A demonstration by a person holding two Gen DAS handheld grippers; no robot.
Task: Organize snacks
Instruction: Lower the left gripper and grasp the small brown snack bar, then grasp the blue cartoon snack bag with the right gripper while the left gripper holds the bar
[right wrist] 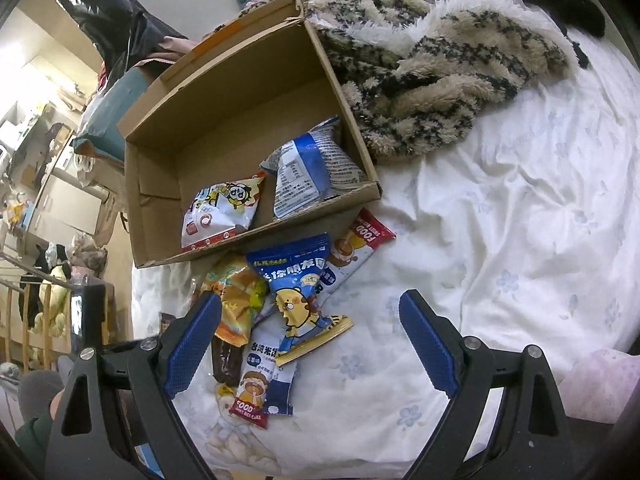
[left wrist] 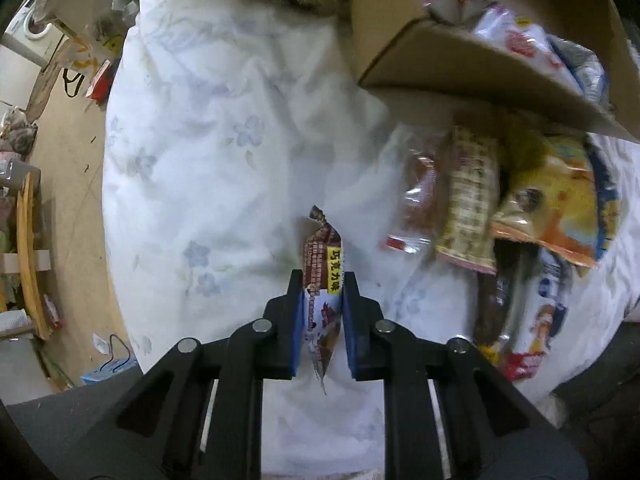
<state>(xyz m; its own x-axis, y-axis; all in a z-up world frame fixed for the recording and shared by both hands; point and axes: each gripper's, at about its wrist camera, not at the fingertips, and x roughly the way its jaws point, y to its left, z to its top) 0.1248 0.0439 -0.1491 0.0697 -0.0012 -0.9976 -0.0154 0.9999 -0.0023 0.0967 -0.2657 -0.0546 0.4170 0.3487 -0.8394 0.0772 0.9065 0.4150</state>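
Observation:
My left gripper (left wrist: pixel 322 280) is shut on a brown chocolate snack packet (left wrist: pixel 322 264) and holds it above the white floral bedsheet (left wrist: pixel 208 160). A cardboard box (left wrist: pixel 472 68) stands at the upper right with packets inside. In the right wrist view the box (right wrist: pixel 224 132) holds a white cartoon packet (right wrist: pixel 222 210) and a blue-white packet (right wrist: pixel 310 168). A pile of snack packets (right wrist: pixel 288 296) lies on the sheet in front of the box. My right gripper (right wrist: pixel 310 302) is open and empty over that pile.
A furry brown-patterned blanket (right wrist: pixel 432 68) lies right of the box. The bed's edge and the cluttered floor (left wrist: pixel 68 168) are to the left. Loose packets (left wrist: pixel 520 208) lie below the box in the left wrist view.

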